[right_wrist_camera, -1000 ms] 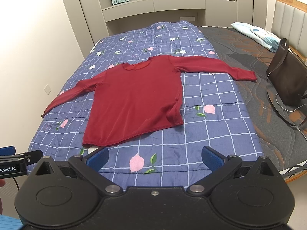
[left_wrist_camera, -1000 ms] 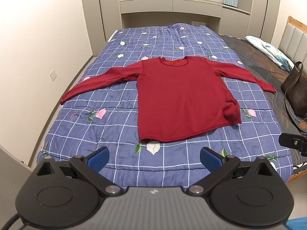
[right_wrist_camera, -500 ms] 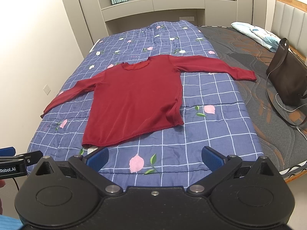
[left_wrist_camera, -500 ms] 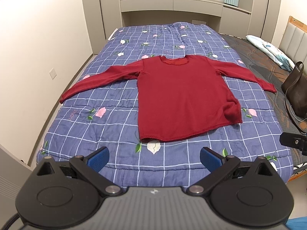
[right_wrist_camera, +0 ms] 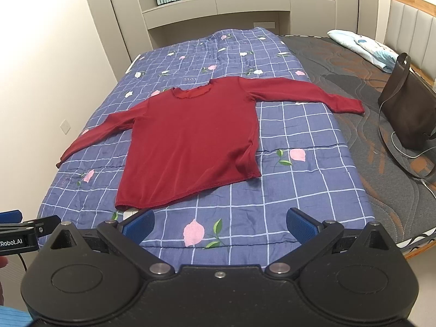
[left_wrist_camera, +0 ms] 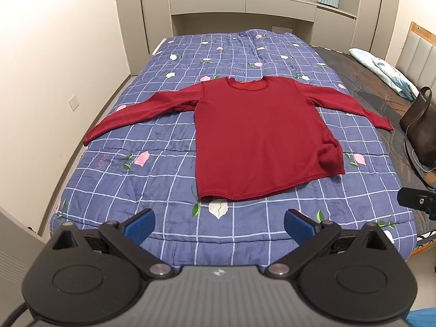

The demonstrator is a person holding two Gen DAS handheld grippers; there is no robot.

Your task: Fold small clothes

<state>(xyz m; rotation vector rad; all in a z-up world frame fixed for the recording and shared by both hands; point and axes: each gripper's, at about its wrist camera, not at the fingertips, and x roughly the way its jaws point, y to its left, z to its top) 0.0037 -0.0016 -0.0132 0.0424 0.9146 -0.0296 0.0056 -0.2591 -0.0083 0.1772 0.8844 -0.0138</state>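
Almost nothing changes over last second: my left claw (left_wrist_camera: 218, 222) and right claw (right_wrist_camera: 219, 222) stay raised at foot of bed, jaws wide apart, empty. Folding not yet begun.

Dark red long-sleeved knit top (left_wrist_camera: 261, 141) lies flat on blue checked floral quilt (left_wrist_camera: 152, 179), sleeves spread, hem nearest me.

Right view alone shows whole brown leather bag (right_wrist_camera: 406, 114) on dark mattress; left view shows top squarely.
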